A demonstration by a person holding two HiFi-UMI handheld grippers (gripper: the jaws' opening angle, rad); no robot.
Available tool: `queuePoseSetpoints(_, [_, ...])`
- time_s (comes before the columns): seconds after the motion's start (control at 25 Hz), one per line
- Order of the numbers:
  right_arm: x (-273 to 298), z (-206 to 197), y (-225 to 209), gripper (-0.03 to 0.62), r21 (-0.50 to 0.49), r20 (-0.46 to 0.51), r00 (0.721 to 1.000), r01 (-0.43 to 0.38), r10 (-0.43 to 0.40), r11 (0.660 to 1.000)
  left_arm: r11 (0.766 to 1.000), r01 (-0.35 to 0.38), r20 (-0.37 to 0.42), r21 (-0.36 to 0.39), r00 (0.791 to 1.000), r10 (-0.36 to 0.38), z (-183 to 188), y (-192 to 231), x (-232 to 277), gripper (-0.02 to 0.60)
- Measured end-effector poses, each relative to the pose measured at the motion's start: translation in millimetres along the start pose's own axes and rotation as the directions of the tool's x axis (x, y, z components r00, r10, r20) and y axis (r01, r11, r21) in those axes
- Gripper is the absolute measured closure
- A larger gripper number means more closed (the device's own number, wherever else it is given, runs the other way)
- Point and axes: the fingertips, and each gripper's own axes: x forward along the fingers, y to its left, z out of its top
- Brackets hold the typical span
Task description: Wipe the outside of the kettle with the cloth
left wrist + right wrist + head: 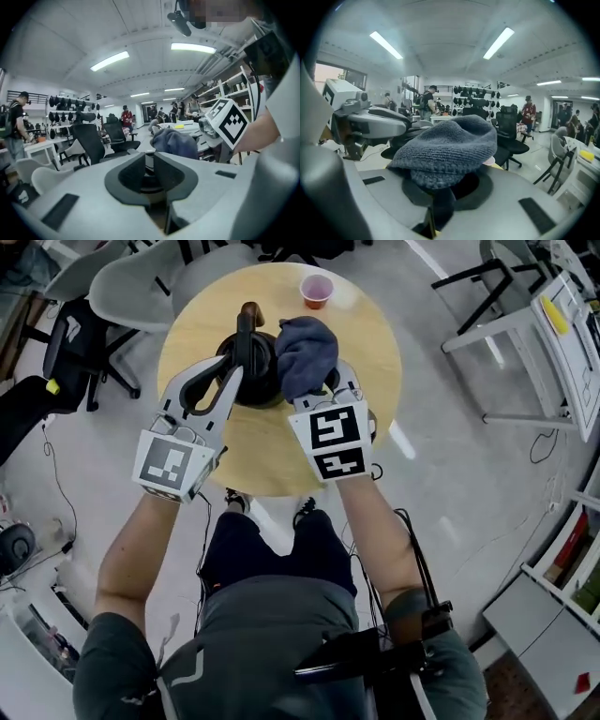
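A black kettle [255, 381] with a tall arched handle [248, 320] stands in the middle of a round wooden table [375, 427]. My left gripper [236, 371] reaches in from the left, its jaws close together on the handle. In the left gripper view [149, 164] only a thin gap shows between the pads. My right gripper [317, 390] is shut on a bunched blue-grey knitted cloth [307, 352], which it holds against the kettle's right side. That cloth [450, 145] drapes over the right jaws and hides the fingertips.
A red cup [316, 290] stands at the table's far edge. Grey and black chairs [141, 282] crowd the far left. A white desk frame [562, 324] is at the right, and cables trail over the floor. People and office chairs fill the room behind.
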Motion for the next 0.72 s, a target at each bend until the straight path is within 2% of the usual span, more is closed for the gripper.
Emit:
queuePoseSetpoints(0.16, [6.9, -5.3, -4.3, 0.54, -0.094, 0.001, 0.999, 0.039, -0.04, 0.995, 0.997, -0.066, 0.02, -0.041, 0.998, 0.066, 0.7, -4.8, 1.4, 0.531])
queuePoseSetpoints(0.32, [20.9, -32.1, -19.0, 0.543, -0.046, -0.032, 0.994, 0.1, -0.101, 0.994, 0.992, -0.086, 0.047, -0.094, 0.995, 0.091, 1.6, -2.2, 3.1, 0.557])
queuePoseSetpoints(0.48, [49.6, -78.0, -8.8, 0.543, -0.006, -0.127, 0.988, 0.089, -0.089, 0.996, 0.987, -0.115, 0.065, -0.109, 0.99, 0.123, -0.8, 5.6, -4.2, 0.571])
queuePoseSetpoints(0.72, [72.1, -132.8, -9.8, 0.543, -0.018, -0.236, 0.966, 0.104, -0.106, 0.994, 0.987, -0.125, 0.044, -0.103, 0.991, 0.13, -8.5, 3.6, -1.4, 0.572])
